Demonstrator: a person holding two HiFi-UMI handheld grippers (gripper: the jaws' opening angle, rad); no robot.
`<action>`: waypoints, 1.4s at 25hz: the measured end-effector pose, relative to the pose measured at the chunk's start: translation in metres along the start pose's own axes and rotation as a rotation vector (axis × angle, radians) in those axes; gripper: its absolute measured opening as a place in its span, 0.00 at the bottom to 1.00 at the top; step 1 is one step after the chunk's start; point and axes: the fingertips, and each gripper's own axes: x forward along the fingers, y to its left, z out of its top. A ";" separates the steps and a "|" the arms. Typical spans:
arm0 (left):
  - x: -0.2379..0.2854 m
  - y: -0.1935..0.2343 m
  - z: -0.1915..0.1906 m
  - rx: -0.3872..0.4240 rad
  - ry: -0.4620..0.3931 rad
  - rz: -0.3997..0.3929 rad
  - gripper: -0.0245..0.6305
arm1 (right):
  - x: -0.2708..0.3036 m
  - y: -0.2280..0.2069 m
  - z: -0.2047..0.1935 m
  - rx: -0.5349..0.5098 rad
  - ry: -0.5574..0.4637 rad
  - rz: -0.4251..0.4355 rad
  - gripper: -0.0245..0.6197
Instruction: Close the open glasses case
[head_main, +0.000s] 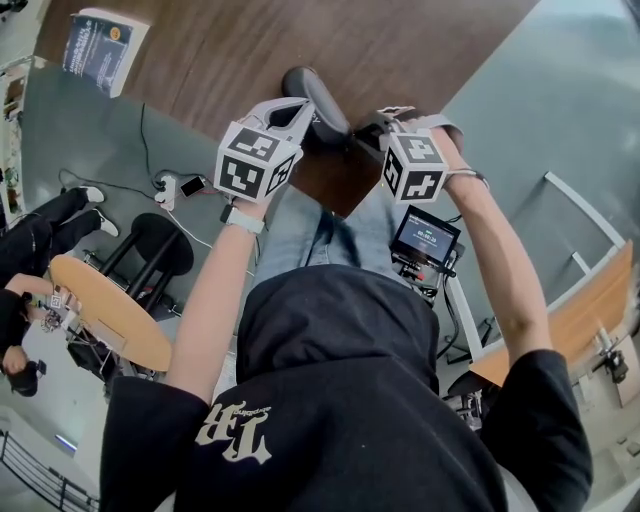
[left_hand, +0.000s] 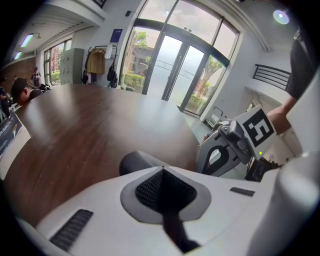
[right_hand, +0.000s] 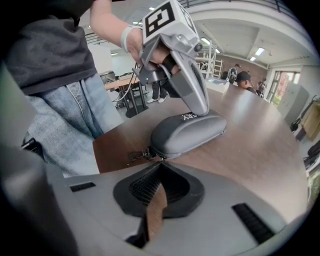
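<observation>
Dark wood counter, broad and mostly bare, its near edge cut off just short of the person's jeans. Grey glasses case lies on the counter close to that near edge, between the two tools. Its lid is down on the base, and no gap shows along the seam on the side visible in the right gripper view. Left tool: jaws pressed together, nothing between them, the tip resting on top of the lid by the lettering. Right tool: jaws drawn together to a thin slit, holding nothing, just short of the case's near end and apart from it. Zip pull sits at that near end, hanging toward the counter edge. Judgement: closing looks all but done. What may be left is running or checking the zip, and the far side of the seam is out of sight. Around: a book at the counter's far left, well apart. On the floor, a round side table, a black stool and a small screen. Nothing stands in the way at the case, though the left tool on the lid crowds the zip's path.
</observation>
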 end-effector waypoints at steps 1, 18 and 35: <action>0.001 0.001 0.000 -0.003 -0.005 0.001 0.05 | 0.001 0.001 0.000 0.010 0.005 -0.008 0.01; 0.017 0.011 0.008 -0.032 -0.069 -0.035 0.05 | 0.019 0.008 0.011 0.272 0.070 -0.173 0.01; -0.001 0.006 -0.003 -0.018 -0.105 -0.088 0.05 | 0.042 0.016 0.057 0.858 -0.006 -0.401 0.01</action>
